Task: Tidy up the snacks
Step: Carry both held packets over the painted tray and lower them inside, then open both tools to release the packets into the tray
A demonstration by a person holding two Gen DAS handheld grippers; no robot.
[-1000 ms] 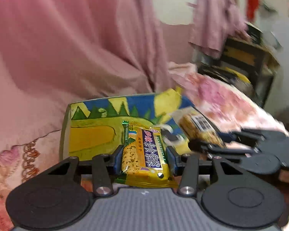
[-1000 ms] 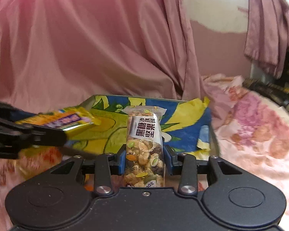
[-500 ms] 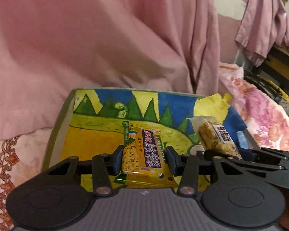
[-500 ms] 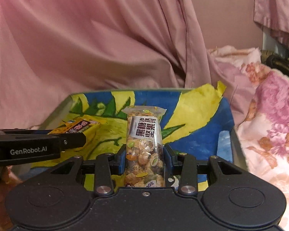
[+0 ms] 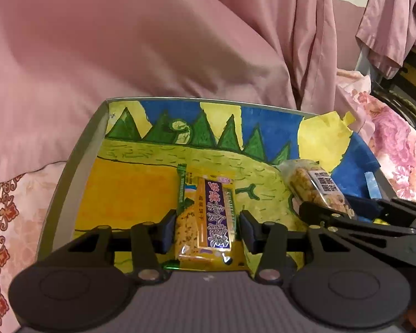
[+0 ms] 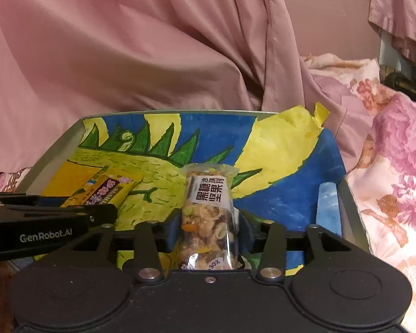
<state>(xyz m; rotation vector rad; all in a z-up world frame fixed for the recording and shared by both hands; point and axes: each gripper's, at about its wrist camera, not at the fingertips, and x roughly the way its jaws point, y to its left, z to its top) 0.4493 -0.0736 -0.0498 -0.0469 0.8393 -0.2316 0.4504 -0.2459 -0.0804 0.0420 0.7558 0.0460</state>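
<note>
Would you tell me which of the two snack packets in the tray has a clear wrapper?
The nut bar between the right gripper's fingers; the biscuit packet is opaque yellow with a purple label.

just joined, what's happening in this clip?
A person with a handheld gripper in each hand is putting snacks into a painted tray on a bed. The left gripper has the yellow biscuit packet between its fingers, the right gripper the clear nut bar packet. Both packets are down in the tray, and both sets of jaws have just been opening, with small gaps showing at the pads. It looks like the release.
</note>
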